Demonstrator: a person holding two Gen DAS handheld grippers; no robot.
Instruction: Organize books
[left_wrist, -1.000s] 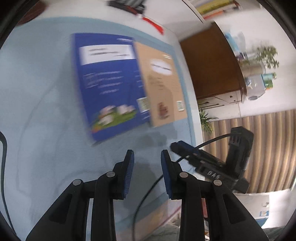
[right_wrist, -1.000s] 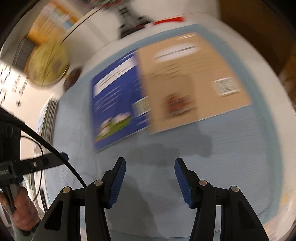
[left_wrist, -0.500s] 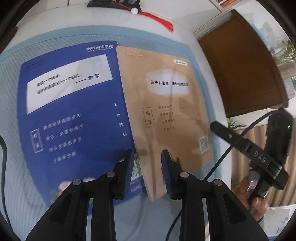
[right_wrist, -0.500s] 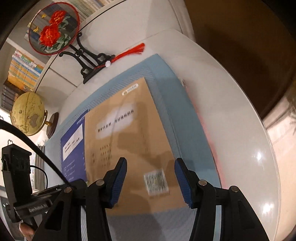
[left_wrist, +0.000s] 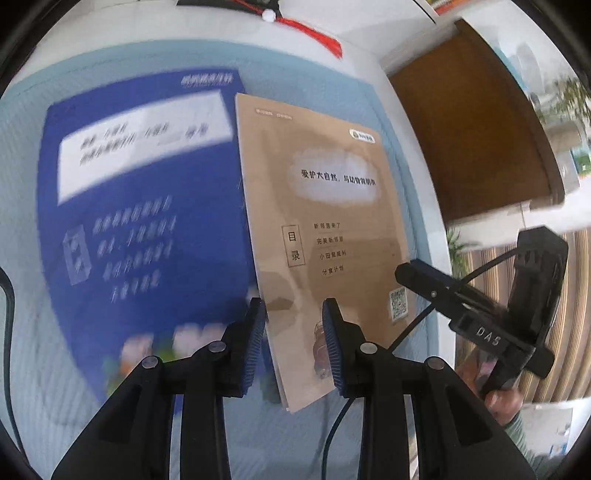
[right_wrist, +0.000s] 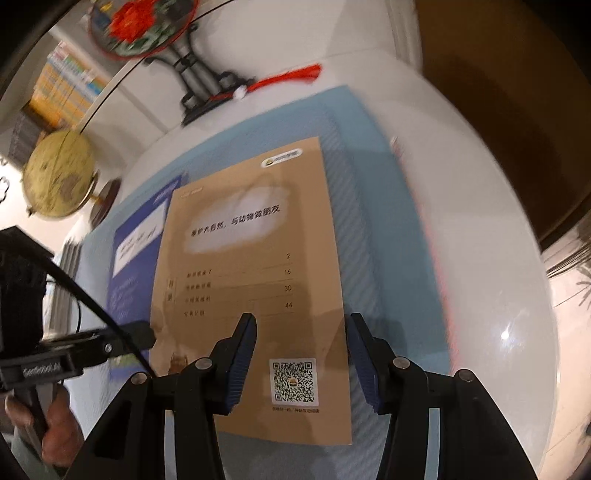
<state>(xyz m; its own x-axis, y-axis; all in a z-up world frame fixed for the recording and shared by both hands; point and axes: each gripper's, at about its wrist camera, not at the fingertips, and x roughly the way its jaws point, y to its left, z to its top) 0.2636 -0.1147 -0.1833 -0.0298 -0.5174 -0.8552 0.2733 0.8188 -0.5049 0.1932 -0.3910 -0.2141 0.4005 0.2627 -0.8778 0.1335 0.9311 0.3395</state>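
L gripper (left_wrist: 293, 321) hovers low over the near end of the tan book (left_wrist: 325, 236), jaws spread, nothing between the pads; its left pad sits over the seam where tan book meets blue book (left_wrist: 147, 229). R gripper (right_wrist: 301, 339) is over the same tan book (right_wrist: 255, 280) from the other side, jaws spread wide w/ nothing pinched, QR code showing right between the fingers. Whether either set of pads touches the cover — can't tell.

Both books lie flat, covers up, on a light blue mat (left_wrist: 373, 92) on the white table (right_wrist: 461, 221). Tan book overlaps the blue book's right edge; in the R view only a strip of blue (right_wrist: 136, 251) shows at its left.

At the back: fan (right_wrist: 142, 27) w/ red flowers on a dark stand, red tassel (right_wrist: 291, 75) trailing onto the table, globe (right_wrist: 59, 173) off to the left. L view shows the R gripper (left_wrist: 476, 314) beside the tan book's right edge.
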